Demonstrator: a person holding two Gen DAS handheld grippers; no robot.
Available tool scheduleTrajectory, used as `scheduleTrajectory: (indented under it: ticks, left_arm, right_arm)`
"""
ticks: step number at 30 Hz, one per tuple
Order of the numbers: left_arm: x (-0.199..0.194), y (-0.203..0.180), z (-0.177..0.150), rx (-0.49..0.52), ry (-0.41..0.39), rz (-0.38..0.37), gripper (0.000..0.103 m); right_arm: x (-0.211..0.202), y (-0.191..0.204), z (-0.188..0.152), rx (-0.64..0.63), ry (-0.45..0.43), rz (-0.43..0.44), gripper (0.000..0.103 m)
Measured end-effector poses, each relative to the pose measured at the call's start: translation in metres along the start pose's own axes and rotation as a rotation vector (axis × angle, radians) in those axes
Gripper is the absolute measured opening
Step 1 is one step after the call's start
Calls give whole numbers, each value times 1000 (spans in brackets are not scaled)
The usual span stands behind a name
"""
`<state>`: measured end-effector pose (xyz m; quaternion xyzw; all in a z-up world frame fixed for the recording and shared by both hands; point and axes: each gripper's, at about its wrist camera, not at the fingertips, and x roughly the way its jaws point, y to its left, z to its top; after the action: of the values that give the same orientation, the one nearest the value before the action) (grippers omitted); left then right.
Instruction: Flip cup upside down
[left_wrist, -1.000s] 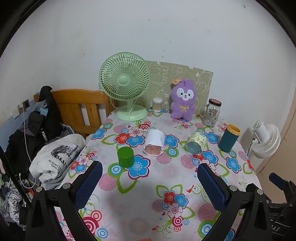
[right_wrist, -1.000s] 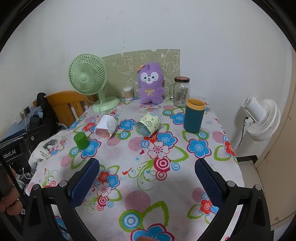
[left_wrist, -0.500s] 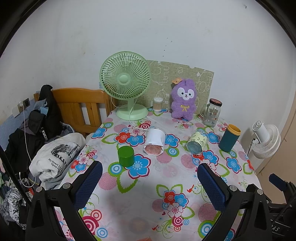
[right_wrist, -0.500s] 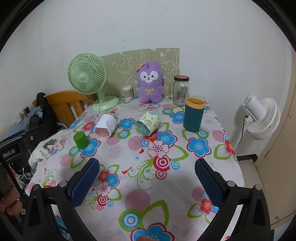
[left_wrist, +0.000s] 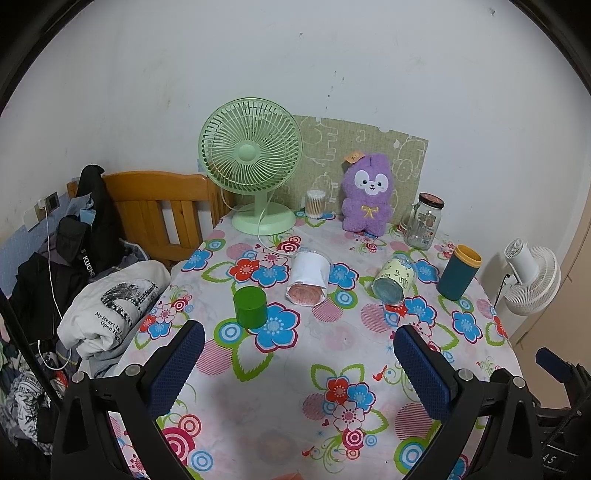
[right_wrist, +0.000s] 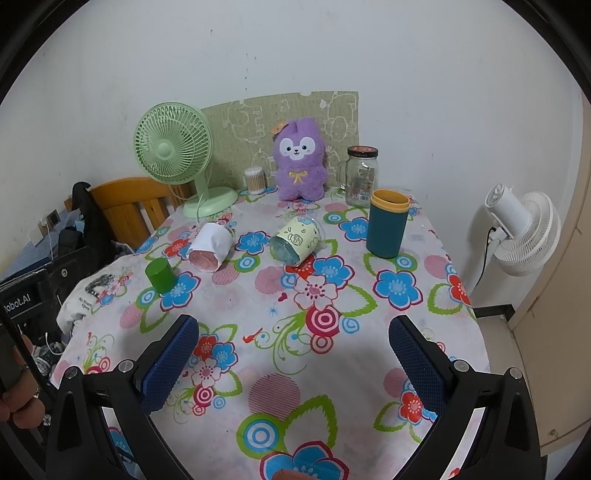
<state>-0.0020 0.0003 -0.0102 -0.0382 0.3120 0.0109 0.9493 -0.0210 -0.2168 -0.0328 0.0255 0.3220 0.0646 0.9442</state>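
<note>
A teal cup with a yellow rim (left_wrist: 458, 272) (right_wrist: 388, 228) stands upright, mouth up, at the table's right side. A white cup (left_wrist: 308, 278) (right_wrist: 211, 247) and a pale yellow cup (left_wrist: 393, 282) (right_wrist: 298, 240) lie on their sides mid-table. A small green cup (left_wrist: 250, 307) (right_wrist: 160, 274) stands mouth down at the left. My left gripper (left_wrist: 298, 363) is open and empty over the near table. My right gripper (right_wrist: 292, 358) is open and empty, also well short of the cups.
A flowered cloth covers the table (left_wrist: 288, 369). A green fan (left_wrist: 255, 162), cotton swab jar (left_wrist: 314, 204), purple plush (left_wrist: 366, 199) and glass jar (left_wrist: 424, 225) line the back. A wooden chair with clothes (left_wrist: 110, 258) stands left; a white fan (left_wrist: 532, 280) stands right.
Both views have shifted very slightly; the cups have not moved and both grippers stay open.
</note>
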Motion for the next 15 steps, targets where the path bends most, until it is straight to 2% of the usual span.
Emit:
scheduleTrajectory:
  ticks: [15]
  left_arm:
    - [2, 1, -2, -1, 8, 4, 103]
  right_arm:
    - [13, 2, -1, 8, 33, 14, 103]
